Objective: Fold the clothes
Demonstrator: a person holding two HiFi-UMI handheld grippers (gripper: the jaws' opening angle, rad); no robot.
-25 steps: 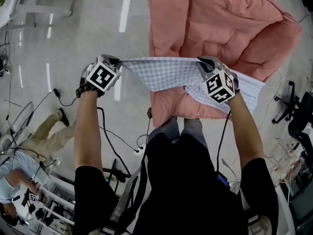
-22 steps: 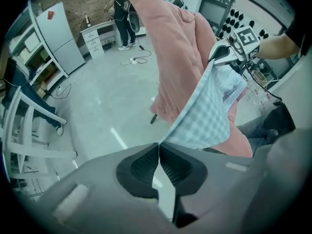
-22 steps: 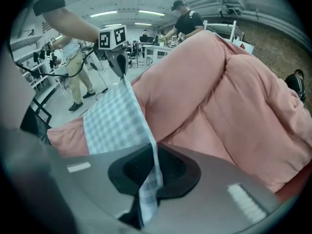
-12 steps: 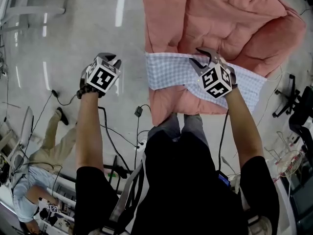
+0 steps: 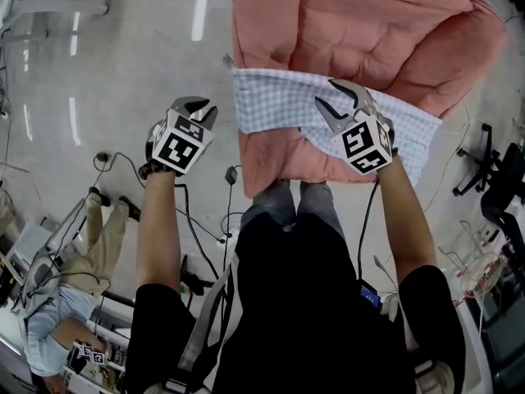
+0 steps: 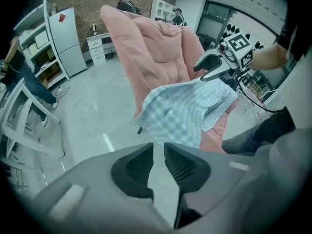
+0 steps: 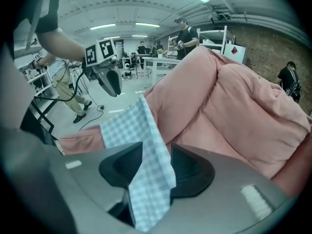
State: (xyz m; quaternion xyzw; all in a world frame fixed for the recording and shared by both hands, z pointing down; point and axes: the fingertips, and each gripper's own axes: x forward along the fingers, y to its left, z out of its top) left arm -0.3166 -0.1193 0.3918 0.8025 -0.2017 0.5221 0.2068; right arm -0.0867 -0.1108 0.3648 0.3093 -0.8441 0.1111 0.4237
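Checked cloth [image 5: 271, 109] lies across the near end of the pink quilt [image 5: 369, 31]. In the head view the left gripper [image 5: 203, 109] stands clear of it over the floor; a second ago both grippers held it stretched in the air.

Left gripper view: jaws narrowly apart and empty (just opened, then eased in).

Right gripper view: the right gripper [image 7: 156, 152] has just been opening, cloth hanging loose between its jaws.

Judgement: cloth laid down, ready for folding.
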